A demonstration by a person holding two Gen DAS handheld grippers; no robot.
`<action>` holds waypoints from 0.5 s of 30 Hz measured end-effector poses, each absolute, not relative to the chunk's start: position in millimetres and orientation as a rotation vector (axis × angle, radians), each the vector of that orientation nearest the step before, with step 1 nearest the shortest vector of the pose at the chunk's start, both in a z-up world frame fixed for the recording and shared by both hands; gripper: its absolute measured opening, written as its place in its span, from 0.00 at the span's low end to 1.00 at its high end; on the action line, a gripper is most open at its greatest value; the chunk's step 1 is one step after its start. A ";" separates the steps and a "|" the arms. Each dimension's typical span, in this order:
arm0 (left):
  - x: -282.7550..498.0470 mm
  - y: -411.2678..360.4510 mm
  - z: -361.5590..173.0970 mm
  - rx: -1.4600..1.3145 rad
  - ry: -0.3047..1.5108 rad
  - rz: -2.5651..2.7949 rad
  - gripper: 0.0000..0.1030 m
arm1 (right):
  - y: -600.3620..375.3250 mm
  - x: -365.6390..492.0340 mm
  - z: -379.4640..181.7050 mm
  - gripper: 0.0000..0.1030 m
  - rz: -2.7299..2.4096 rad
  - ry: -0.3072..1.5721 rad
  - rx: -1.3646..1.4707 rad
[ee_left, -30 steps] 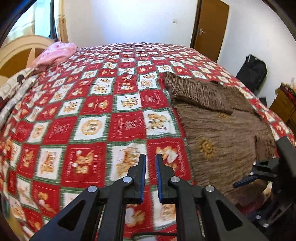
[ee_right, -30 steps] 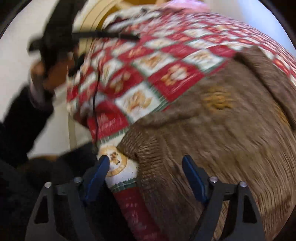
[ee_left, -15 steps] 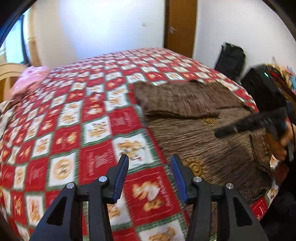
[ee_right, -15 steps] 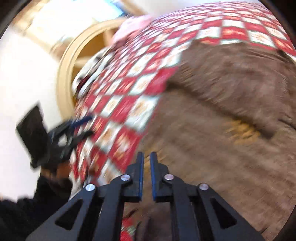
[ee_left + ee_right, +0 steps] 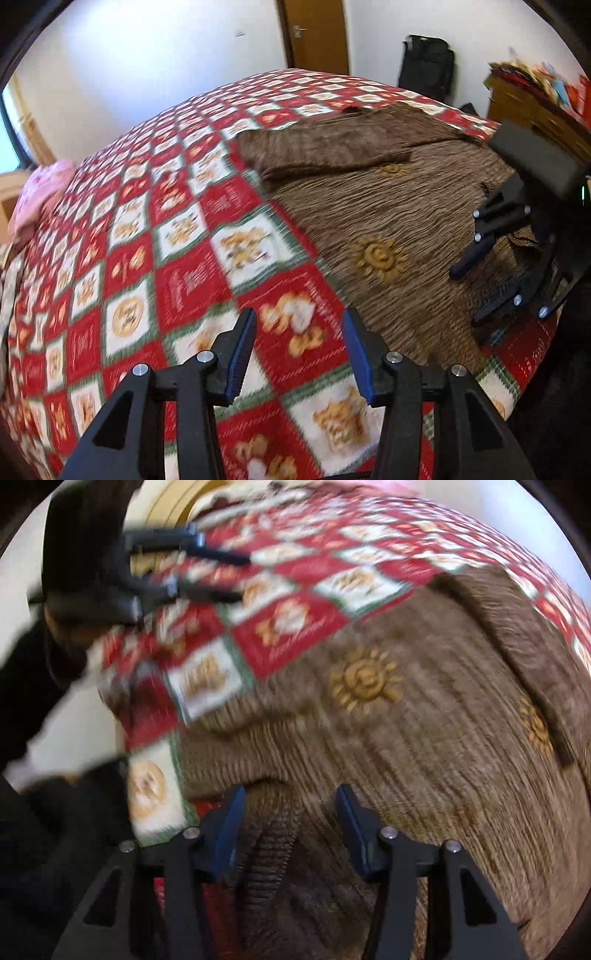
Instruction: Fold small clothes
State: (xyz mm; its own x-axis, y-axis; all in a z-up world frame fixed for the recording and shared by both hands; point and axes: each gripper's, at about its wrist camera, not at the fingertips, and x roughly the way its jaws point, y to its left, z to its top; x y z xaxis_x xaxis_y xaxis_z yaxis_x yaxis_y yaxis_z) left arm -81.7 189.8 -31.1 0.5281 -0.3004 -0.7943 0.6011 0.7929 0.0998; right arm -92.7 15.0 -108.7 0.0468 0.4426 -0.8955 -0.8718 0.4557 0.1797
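Left gripper (image 5: 299, 354): lower centre of the left wrist view, fingers apart, nothing between them, above a red square of the quilt (image 5: 192, 236).
Right gripper (image 5: 286, 829): lower centre of the right wrist view, fingers apart, a raised fold at the near edge of the brown garment (image 5: 424, 760) between them; contact with the pads not clear through the blur.
Brown garment: spread flat on the quilt, right half of the left wrist view; sun patterns on it; a folded-over part across its far end, upper centre.
Quilt: red and white squares with green borders, covers the whole bed.
Pink cloth (image 5: 40, 188): left edge of the left wrist view, on the quilt.
Door (image 5: 314, 35): top centre, shut.
Black bag (image 5: 426, 64): upper right, against the wall.
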 end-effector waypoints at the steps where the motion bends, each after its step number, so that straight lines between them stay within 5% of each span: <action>1: -83.0 195.8 -29.5 0.379 0.857 -0.541 0.48 | 18.9 -97.0 -112.1 0.53 1.073 1.109 -0.525; 5: -81.9 207.2 -25.6 0.351 0.854 -0.507 0.48 | 38.1 -111.2 -119.1 0.54 1.150 1.077 -0.605; 6: -81.3 207.6 -24.7 0.347 0.848 -0.500 0.48 | 44.6 -114.0 -121.2 0.47 1.153 1.072 -0.619; 8: -80.1 208.0 -22.7 0.323 0.840 -0.507 0.48 | 58.5 -114.3 -124.6 0.12 1.131 1.070 -0.651; 15: -79.8 191.3 -20.5 0.359 0.817 -0.590 0.48 | 20.3 -54.6 -101.1 0.06 1.062 1.145 -0.181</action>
